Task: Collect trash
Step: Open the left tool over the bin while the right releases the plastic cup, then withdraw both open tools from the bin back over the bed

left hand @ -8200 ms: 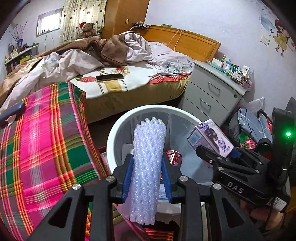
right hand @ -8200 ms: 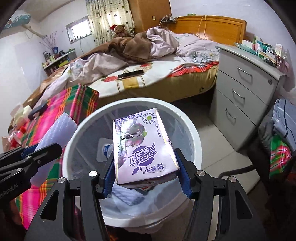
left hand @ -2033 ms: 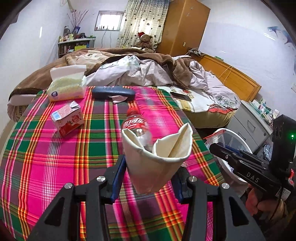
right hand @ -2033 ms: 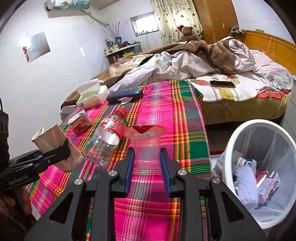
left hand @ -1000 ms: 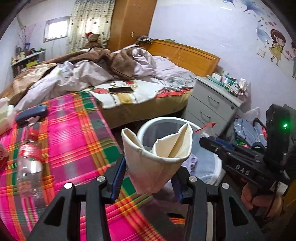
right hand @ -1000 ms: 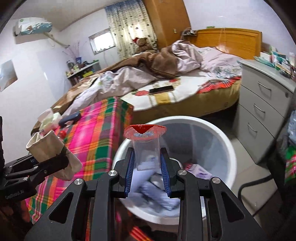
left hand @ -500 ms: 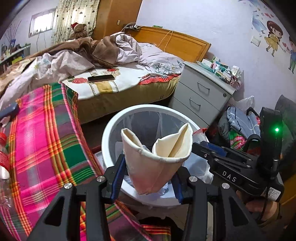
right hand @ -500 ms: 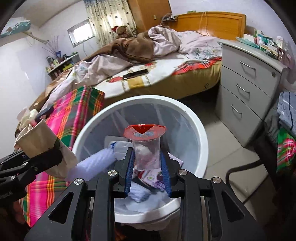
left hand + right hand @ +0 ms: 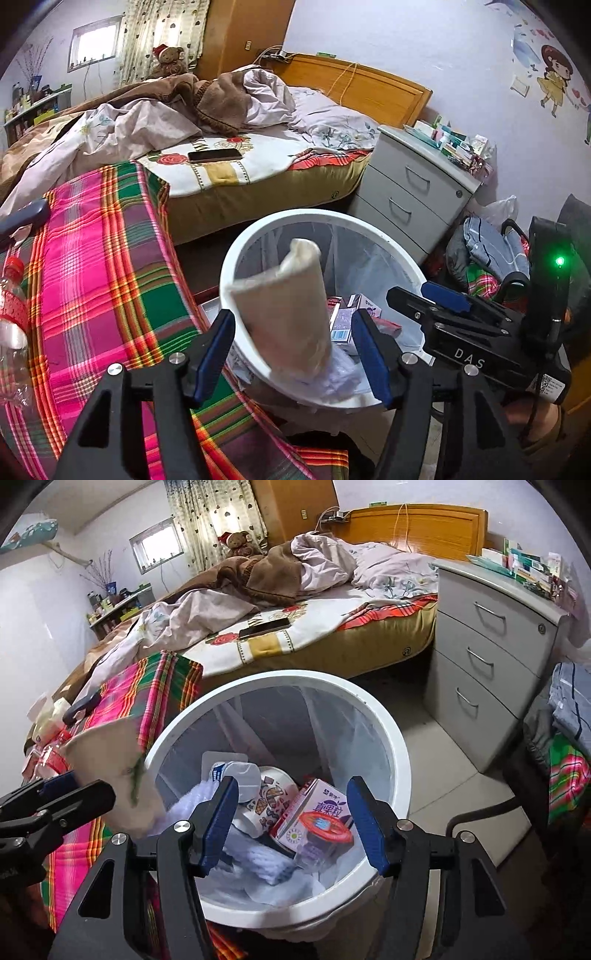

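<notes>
Bedroom: unmade bed (image 9: 207,122) with a phone (image 9: 215,154) on the sheet, grey drawer unit (image 9: 491,653) by the wall, plaid-covered bench (image 9: 96,266) at left. White bin (image 9: 391,738) with a clear liner stands on the floor just beside the bench edge, under both tongs.

Step in hand: dropping trash into the bin. Left tongs (image 9: 291,354) are spread wide, blue pads apart; the beige paper cup (image 9: 284,306) sits between them, tilted and blurred, touching neither pad that I can see, so it reads as released and falling toward the bin. Right tongs (image 9: 291,823) also spread wide and empty, hanging over the bin mouth. The clear plastic cup with red lid (image 9: 321,830) lies inside the bin on top of the purple carton (image 9: 314,812), along with a printed paper cup (image 9: 269,794) and white foam netting (image 9: 258,856).

Next move, by my judgement: both tongs go back to the bench for what's left. A plastic bottle with red cap (image 9: 13,314) lies at its left edge; needs a grip across the body, thin plastic may crumple or roll.

Writing: carton reads "真果粒" in white on purple. "DAS" on the right gripper body in the left view. Other labels too small to read.
</notes>
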The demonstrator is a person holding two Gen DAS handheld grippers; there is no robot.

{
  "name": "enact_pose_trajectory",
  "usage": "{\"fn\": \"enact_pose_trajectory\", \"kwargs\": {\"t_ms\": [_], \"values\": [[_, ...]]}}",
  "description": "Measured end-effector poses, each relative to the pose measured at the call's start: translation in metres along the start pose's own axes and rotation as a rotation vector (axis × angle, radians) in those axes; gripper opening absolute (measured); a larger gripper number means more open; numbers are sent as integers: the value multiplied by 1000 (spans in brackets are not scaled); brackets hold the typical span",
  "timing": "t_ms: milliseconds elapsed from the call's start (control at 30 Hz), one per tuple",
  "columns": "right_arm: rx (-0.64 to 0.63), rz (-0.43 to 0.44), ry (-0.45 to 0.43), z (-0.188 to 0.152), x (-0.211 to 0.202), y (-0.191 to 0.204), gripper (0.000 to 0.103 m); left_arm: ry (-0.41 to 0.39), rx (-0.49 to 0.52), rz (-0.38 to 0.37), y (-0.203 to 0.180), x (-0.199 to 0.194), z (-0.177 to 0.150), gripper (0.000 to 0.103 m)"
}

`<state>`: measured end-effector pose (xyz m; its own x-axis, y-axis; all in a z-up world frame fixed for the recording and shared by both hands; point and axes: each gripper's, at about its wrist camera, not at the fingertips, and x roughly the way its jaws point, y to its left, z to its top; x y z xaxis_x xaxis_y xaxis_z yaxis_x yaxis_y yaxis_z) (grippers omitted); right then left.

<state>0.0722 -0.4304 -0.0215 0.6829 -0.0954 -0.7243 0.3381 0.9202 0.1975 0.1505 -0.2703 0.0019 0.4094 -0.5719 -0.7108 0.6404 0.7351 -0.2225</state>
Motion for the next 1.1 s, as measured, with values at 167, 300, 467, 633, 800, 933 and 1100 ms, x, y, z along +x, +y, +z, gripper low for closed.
{"fn": "enact_pose_trajectory", "kwargs": {"t_ms": [167,300,467,633,800,933,1100], "values": [[-7,7,-17,1,-6,7,63,-19,-17,9,8,-10,-3,67],[-17,14,-32,1,-10,13,63,-41,-27,19,13,-21,-6,68],[-23,27,-51,1,-15,23,63,-64,-38,42,22,-35,-10,68],[-43,50,-71,0,-21,37,63,-84,-50,81,32,-49,-15,67],[-67,73,-88,-1,-26,54,63,-113,-68,116,47,-66,-21,67],[-91,93,-97,-2,-28,69,63,-132,-90,139,61,-79,-26,68],[-125,124,-100,-5,-28,92,63,-150,-123,172,81,-93,-34,68]]}}
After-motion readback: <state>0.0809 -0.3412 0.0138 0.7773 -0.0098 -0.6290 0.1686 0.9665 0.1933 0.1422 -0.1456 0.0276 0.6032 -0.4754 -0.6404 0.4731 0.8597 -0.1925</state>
